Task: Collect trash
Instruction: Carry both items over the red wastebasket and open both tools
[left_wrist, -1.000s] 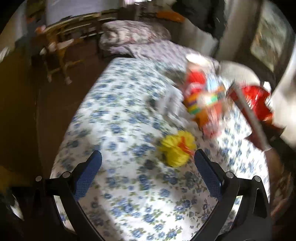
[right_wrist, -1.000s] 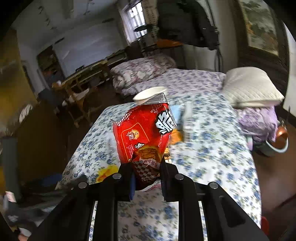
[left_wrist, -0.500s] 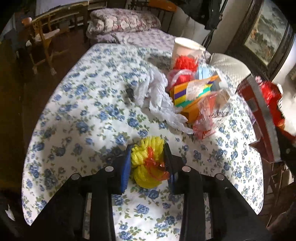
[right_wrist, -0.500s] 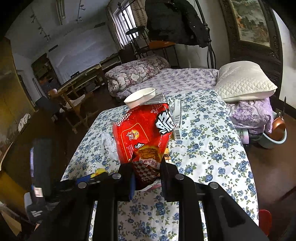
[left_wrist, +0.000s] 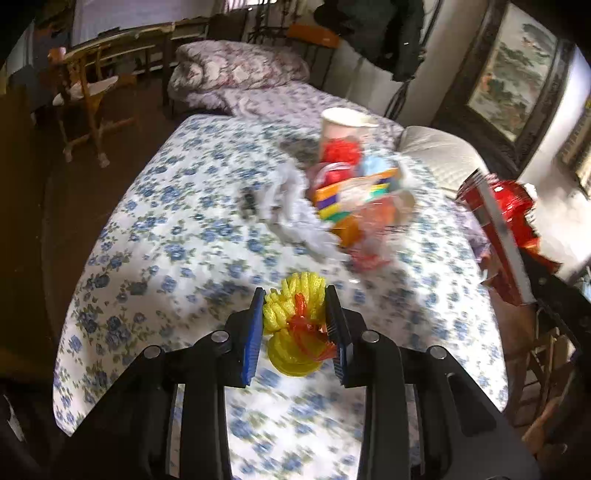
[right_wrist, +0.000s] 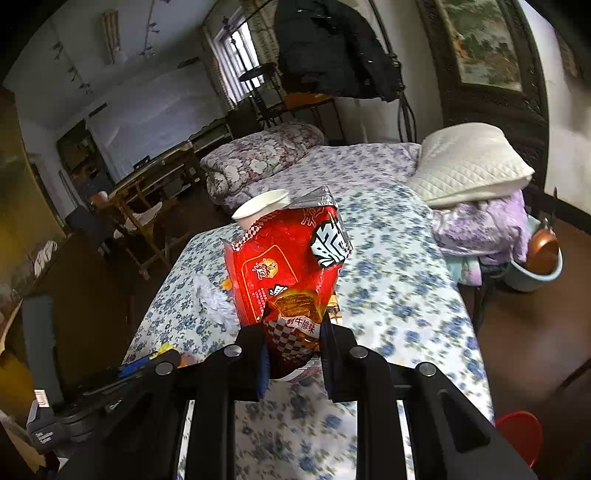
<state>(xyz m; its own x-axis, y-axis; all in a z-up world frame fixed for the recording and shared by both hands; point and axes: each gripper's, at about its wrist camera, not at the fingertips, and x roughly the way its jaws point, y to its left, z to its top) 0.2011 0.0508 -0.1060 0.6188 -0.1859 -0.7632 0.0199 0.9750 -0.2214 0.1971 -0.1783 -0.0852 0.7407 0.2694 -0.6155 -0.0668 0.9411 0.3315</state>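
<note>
I am gripping a yellow mesh bundle (left_wrist: 293, 325) with a red tie in my left jaws (left_wrist: 295, 325); the blue pads are pressing on both of its sides and it is hanging above the flowered tabletop (left_wrist: 177, 236). My right jaws (right_wrist: 291, 350) are clamping the lower end of a red snack bag (right_wrist: 288, 266), which is standing upright between the fingers and hiding part of what lies behind it.

Taking the yellow mesh bundle as the landmark: beyond it, further along the tabletop, a heap of trash is lying together. A crumpled white plastic bag (left_wrist: 291, 206) is nearest on that side, touching a striped colourful box (left_wrist: 351, 195) and some orange and clear wrappers (left_wrist: 373, 236). Behind those, a white paper cup (left_wrist: 345, 129) is standing upright with something red (left_wrist: 340, 151) just in front of it. To the right of the bundle, off the table's edge, the red snack bag (left_wrist: 506, 229) is showing side-on.

Past the heap, a white quilted pillow (left_wrist: 436, 155) is lying on a bed with a flowered cover (left_wrist: 295, 99), and a rolled quilt (left_wrist: 236, 70) is sitting at the far end. A wooden chair (left_wrist: 88, 96) is standing far left of the bundle.
</note>
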